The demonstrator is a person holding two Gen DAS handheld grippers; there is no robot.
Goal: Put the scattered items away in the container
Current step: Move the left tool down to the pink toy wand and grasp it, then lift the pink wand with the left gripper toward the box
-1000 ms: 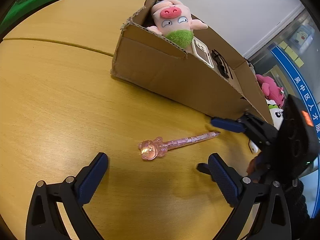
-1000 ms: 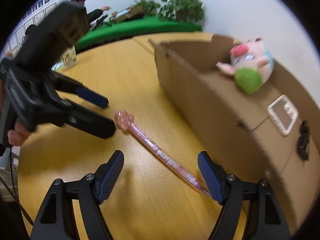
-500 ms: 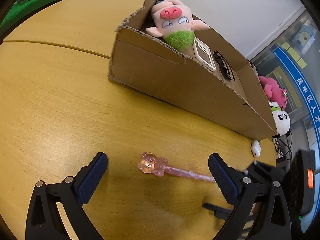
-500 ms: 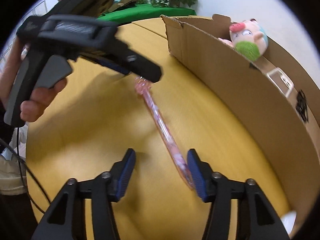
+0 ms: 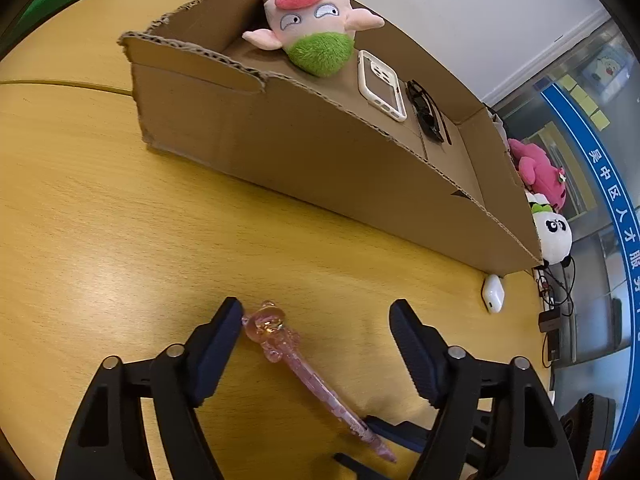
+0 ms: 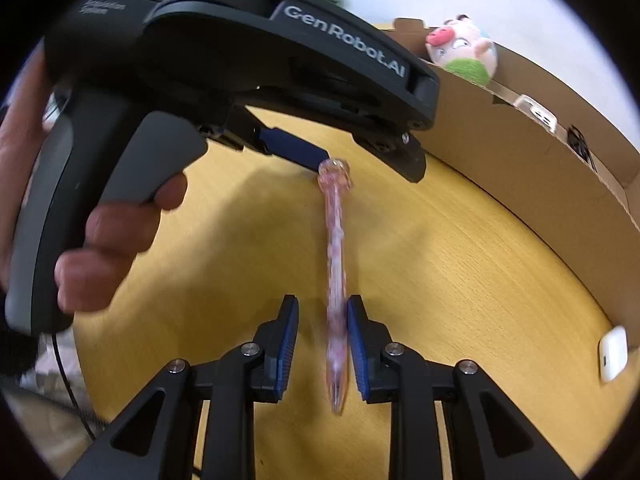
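Pink pen [image 6: 335, 280] between closing right gripper [image 6: 322, 340]; left view hides this.

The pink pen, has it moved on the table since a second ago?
Yes. The pink pen has swung round: its tip pointed toward the cardboard box, and now the pen lies more across it, with its charm end nearer the box.

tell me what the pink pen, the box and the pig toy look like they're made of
Pink pen: looks like clear tinted plastic, glossy; light glints on its molded figure top.
Box: brown corrugated cardboard, matte; fluted, ragged cut edges show.
Pig toy: soft plush fabric, with a fuzzy green patch and stitched face.
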